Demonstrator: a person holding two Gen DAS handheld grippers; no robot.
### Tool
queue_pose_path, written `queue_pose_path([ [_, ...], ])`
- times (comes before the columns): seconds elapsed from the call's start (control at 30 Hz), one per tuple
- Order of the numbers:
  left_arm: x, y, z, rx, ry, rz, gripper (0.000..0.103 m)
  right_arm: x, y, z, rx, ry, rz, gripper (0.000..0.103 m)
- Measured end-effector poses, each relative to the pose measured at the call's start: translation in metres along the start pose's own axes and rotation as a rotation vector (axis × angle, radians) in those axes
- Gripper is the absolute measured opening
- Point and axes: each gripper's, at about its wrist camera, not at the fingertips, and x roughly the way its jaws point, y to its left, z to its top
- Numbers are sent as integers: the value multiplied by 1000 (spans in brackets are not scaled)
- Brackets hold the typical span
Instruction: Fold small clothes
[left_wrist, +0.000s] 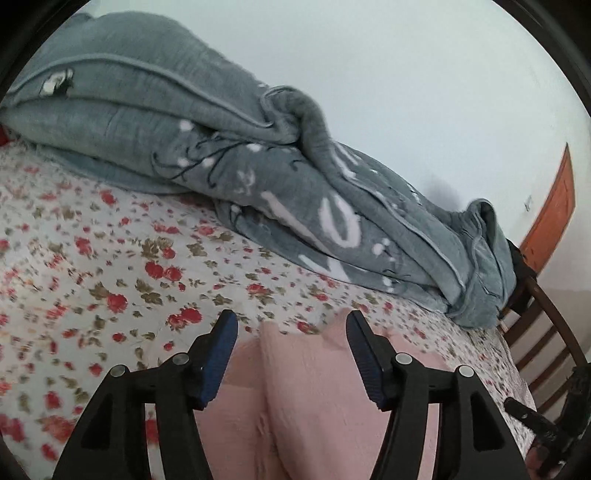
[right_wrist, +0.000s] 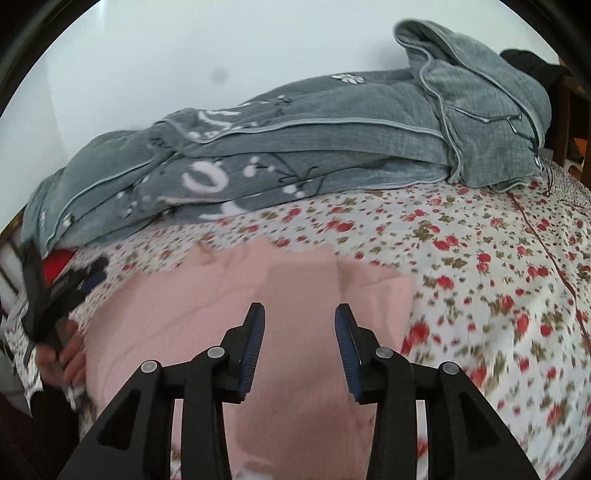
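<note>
Folding looks partly done: one pink garment (right_wrist: 280, 295) lies flat on the floral bedsheet (left_wrist: 92, 240), in front of the rolled grey blanket (left_wrist: 221, 147), with a lengthwise crease. I judge that more folds are left. Left gripper (left_wrist: 291, 325) hangs above the garment, jaws apart and empty. Right gripper (right_wrist: 300, 317) hangs above it too, jaws less wide, nothing between them. I count one garment, one blanket, two grippers.

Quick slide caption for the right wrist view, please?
Right gripper, jaws open and empty, above the pink garment on the floral sheet, grey blanket behind.
</note>
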Motion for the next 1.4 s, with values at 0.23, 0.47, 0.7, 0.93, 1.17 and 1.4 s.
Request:
queue_pose_path([
  [0.23,-56,11,-28,13,68,-2,74,-15,19,-28,-28,-4,21,45],
  [0.47,-70,62,-88,-226,204,-112,74,-6,37,-57,-51,46,48,45],
  [0.7,-75,64,-103,-231,237,-86,74,-23,39,-79,-91,78,38,45],
  [0.93,-62,63,-92,-344,270,-234,73,-45,24,-85,-89,37,-11,45],
  [1.17,-23,47,-77,-345,336,-216,73,-44,21,-81,-55,48,-24,45],
  [1.4,-2,50,-70,-349,345,-218,74,-35,23,-81,-37,49,23,45],
])
